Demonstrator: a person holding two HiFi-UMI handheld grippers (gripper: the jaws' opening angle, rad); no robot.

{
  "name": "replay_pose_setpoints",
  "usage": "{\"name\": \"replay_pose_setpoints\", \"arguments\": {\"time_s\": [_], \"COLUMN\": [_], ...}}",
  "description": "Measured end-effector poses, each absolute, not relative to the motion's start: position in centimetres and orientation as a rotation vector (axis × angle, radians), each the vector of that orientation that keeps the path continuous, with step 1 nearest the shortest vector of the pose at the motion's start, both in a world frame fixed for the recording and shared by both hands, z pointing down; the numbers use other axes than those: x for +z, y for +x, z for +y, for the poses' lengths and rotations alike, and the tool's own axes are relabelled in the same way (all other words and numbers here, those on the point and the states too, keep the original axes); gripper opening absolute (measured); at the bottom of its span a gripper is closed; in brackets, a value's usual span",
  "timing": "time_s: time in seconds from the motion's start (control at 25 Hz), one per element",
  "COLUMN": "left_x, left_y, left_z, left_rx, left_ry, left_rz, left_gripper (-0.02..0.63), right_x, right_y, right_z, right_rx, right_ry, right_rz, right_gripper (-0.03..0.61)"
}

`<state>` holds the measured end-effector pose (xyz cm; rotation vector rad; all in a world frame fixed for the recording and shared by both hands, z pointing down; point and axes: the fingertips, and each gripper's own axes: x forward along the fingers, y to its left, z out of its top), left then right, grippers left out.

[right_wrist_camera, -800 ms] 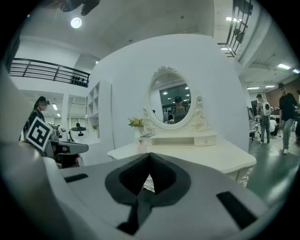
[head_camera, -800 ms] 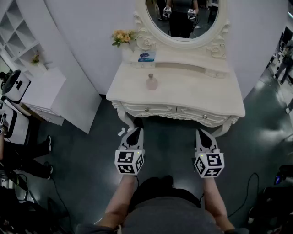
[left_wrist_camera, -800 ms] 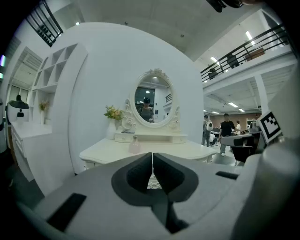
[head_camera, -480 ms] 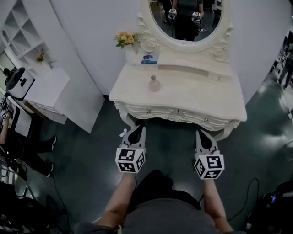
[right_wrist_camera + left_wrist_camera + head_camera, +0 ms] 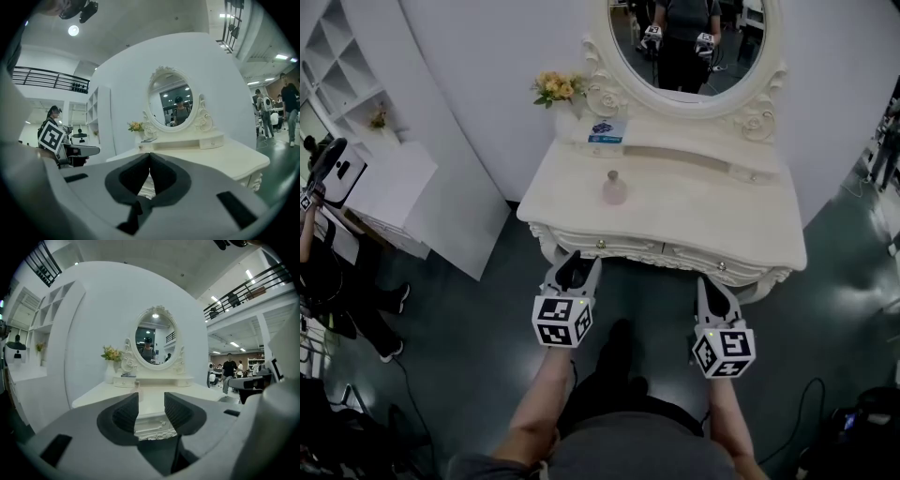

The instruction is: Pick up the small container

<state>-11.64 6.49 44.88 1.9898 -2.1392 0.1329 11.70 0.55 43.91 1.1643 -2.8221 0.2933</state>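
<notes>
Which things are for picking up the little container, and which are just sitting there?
For the job: small container, standing on the dressing table; left gripper, jaws apart, empty; right gripper, jaws together, empty.

Just sitting there: flowers; oval mirror; blue card on the back shelf.

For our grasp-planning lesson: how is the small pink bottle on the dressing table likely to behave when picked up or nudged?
The small pink bottle looks like translucent glass: probably rigid, slippery, breakable. Its round body under a narrow neck suggests it could roll if toppled.
</notes>
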Motion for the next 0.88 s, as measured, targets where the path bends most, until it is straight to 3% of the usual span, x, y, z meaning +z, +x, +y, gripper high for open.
{"name": "replay_pose_setpoints", "arguments": {"time_s": [0.88], "left_x": [50.6], "left_y": [-20.1], "left_z": [-14.0], "left_rx": [0.248], "left_ry": [2.05], "left_rz": [-1.925], "left_gripper": [0.189], "right_x": [45.1], "right_y": [3.1], "right_z": [-15.1], "right_rx": [0.368], "right_ry": [1.334], "right_rz": [-2.701], "right_gripper": [0.005]}}
